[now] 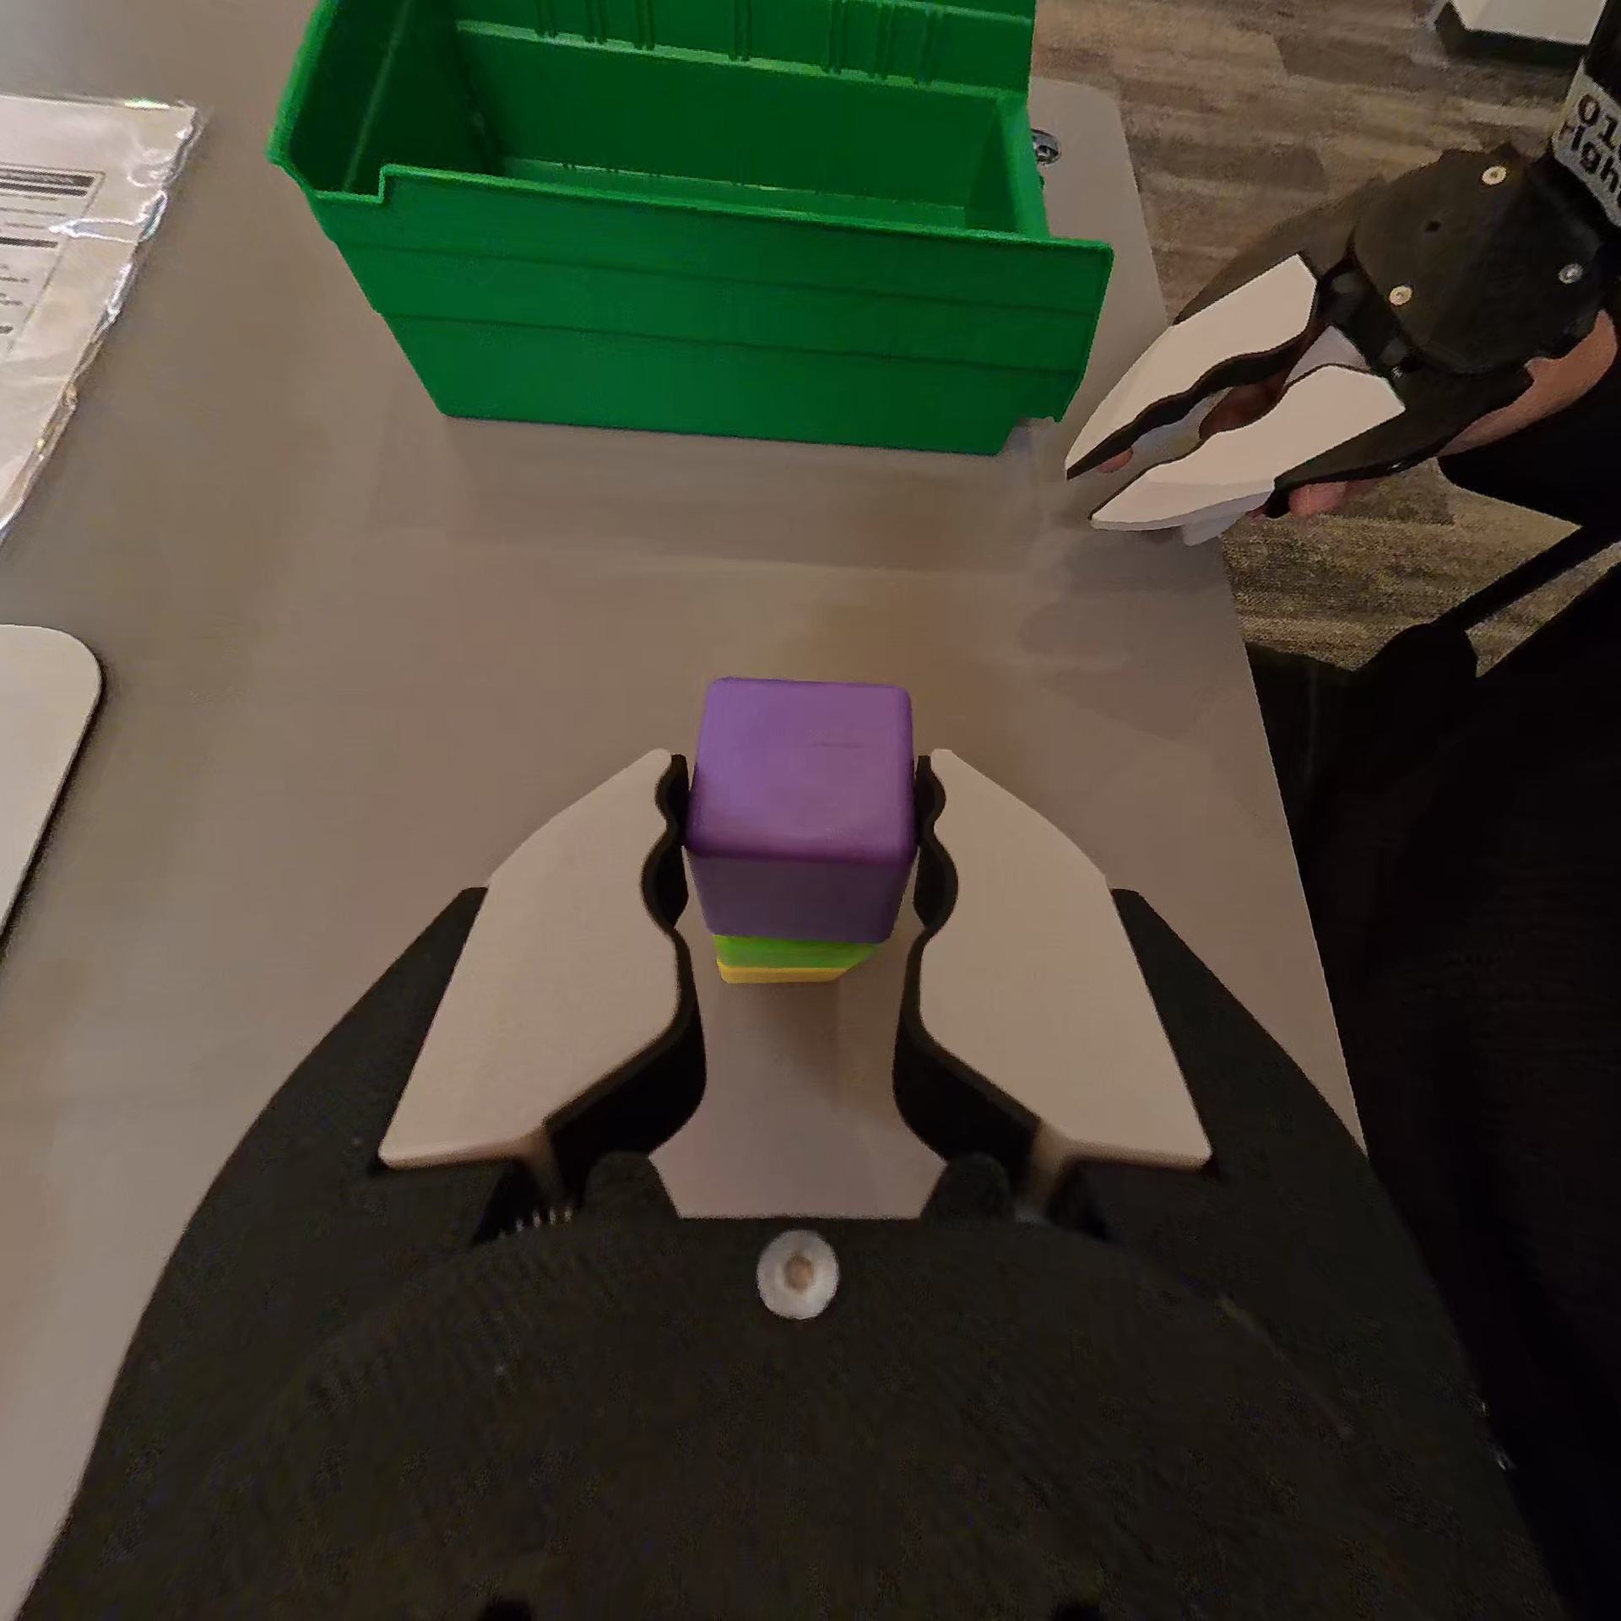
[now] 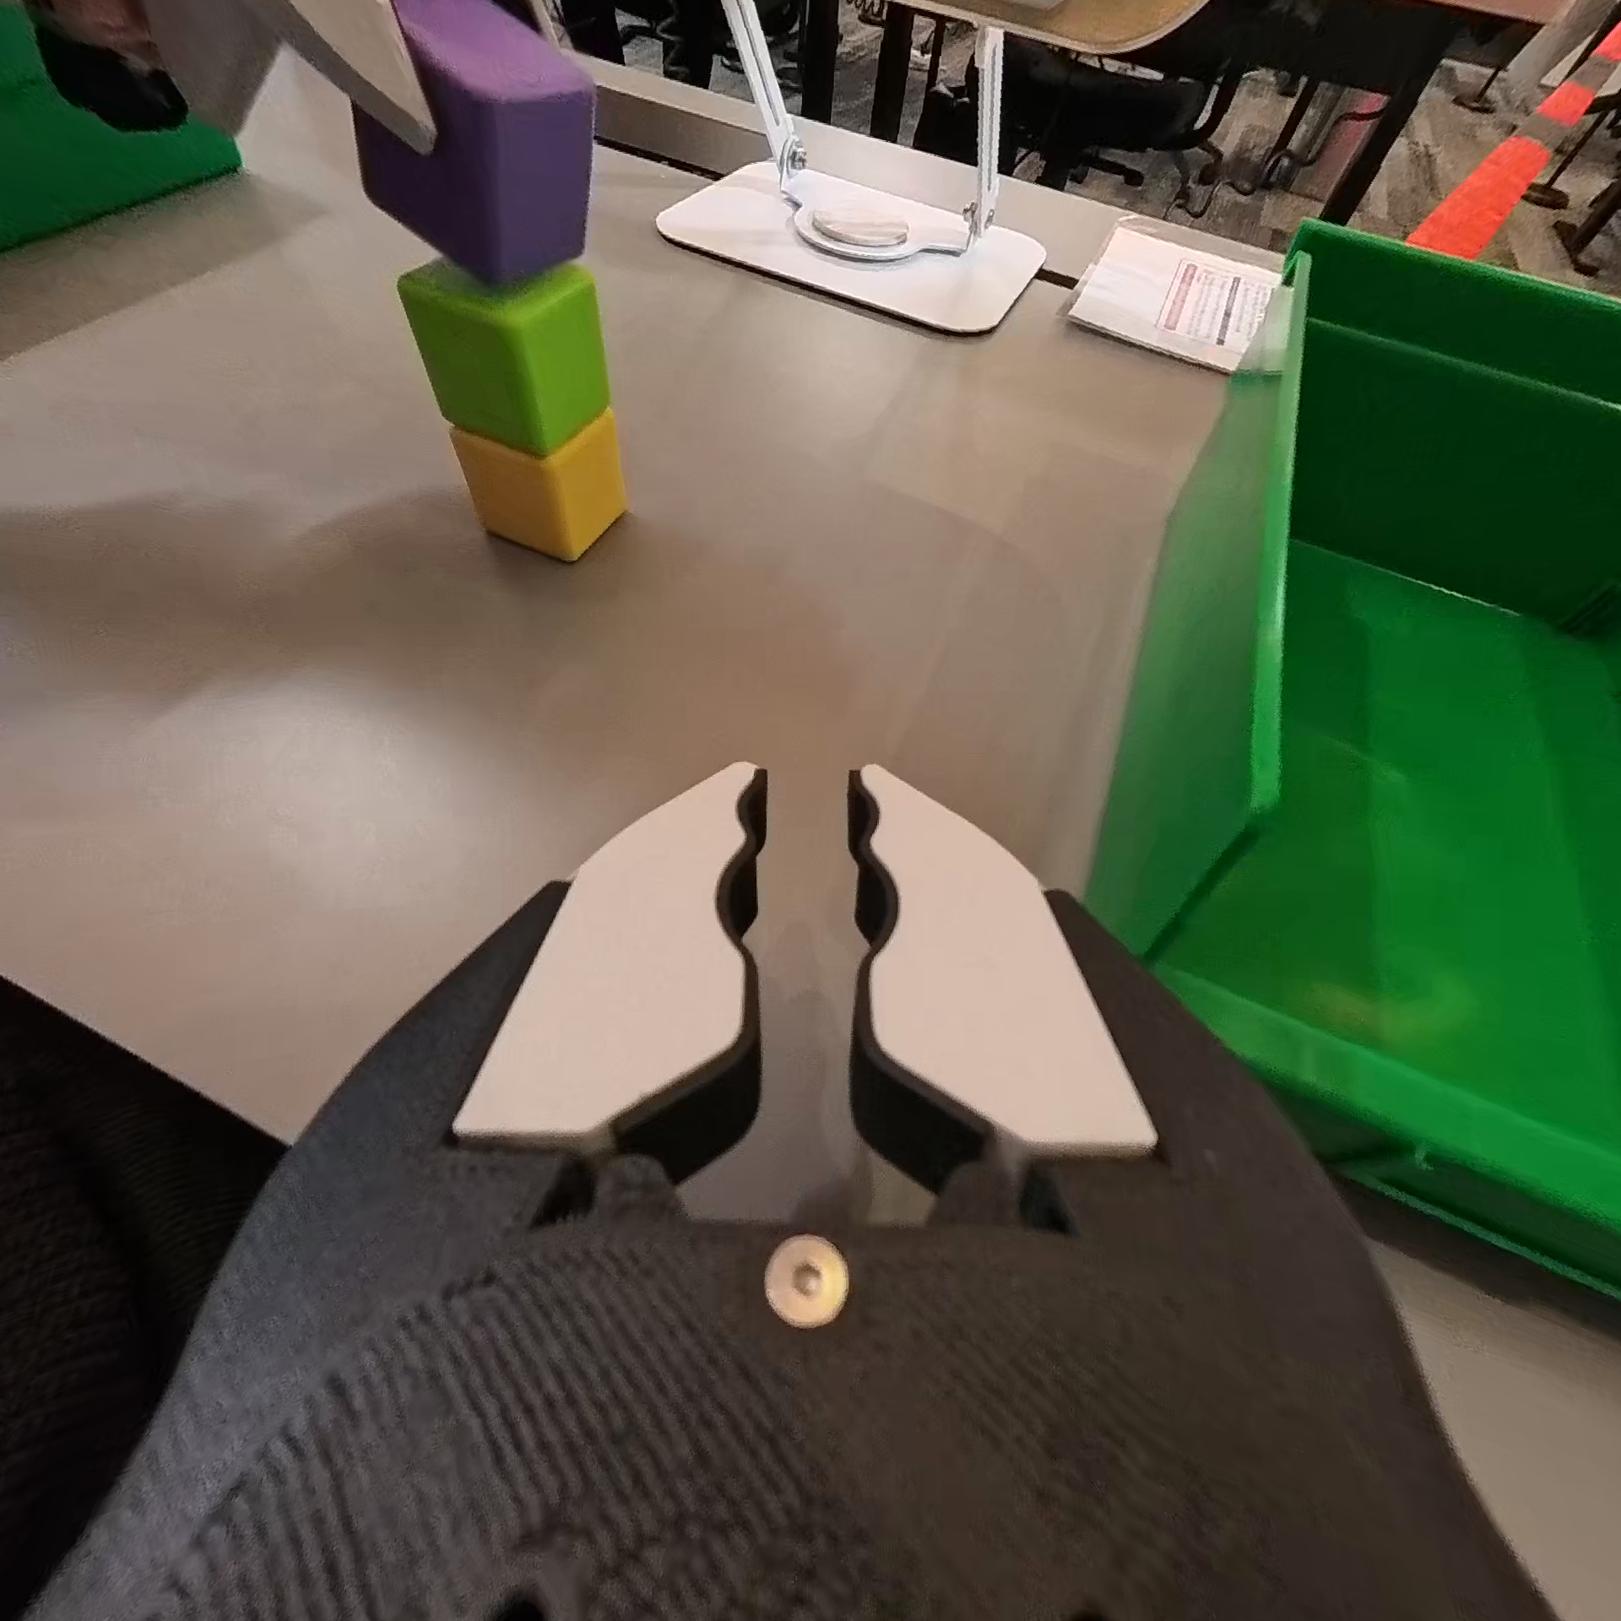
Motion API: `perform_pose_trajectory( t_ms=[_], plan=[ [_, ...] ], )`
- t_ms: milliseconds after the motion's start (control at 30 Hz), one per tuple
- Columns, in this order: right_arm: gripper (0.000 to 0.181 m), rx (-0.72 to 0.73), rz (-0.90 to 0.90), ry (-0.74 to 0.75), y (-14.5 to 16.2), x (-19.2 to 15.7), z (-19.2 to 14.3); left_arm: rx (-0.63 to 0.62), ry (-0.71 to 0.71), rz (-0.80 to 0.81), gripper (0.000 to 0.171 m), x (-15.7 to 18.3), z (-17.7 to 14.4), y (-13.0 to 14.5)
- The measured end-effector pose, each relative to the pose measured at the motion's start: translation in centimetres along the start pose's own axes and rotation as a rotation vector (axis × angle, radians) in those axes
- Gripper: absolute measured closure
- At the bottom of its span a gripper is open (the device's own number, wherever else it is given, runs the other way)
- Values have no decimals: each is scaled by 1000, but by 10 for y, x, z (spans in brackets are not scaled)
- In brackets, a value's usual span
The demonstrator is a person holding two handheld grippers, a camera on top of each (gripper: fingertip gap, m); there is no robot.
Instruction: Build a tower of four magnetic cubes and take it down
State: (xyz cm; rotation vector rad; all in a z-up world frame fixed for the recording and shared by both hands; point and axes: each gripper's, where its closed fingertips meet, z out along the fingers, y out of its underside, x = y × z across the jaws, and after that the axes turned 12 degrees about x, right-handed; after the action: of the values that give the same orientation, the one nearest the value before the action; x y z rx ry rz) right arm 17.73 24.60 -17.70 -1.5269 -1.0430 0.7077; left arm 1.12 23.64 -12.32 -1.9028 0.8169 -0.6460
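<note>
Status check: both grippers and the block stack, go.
Left gripper shut on purple cube, tilted, at the top of the lime green cube over yellow cube. Right gripper open, empty, beside green plastic bin.

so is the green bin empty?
Empty as far as visible: green bin shows bare floor in both views; far compartments partly hidden.

Purple cube (image 2: 491, 167), tilted, clamped in left hand-held gripper (image 1: 800, 816), touching green cube (image 2: 509, 360) atop yellow cube (image 2: 548, 487).
</note>
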Motion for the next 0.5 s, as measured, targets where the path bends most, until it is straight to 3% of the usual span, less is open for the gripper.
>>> perform_pose_trajectory(
  t_ms=[500],
  plan=[
    [163,1,0,-6,0,0,2,30,12,-25,122,0,4,5]
  ],
)
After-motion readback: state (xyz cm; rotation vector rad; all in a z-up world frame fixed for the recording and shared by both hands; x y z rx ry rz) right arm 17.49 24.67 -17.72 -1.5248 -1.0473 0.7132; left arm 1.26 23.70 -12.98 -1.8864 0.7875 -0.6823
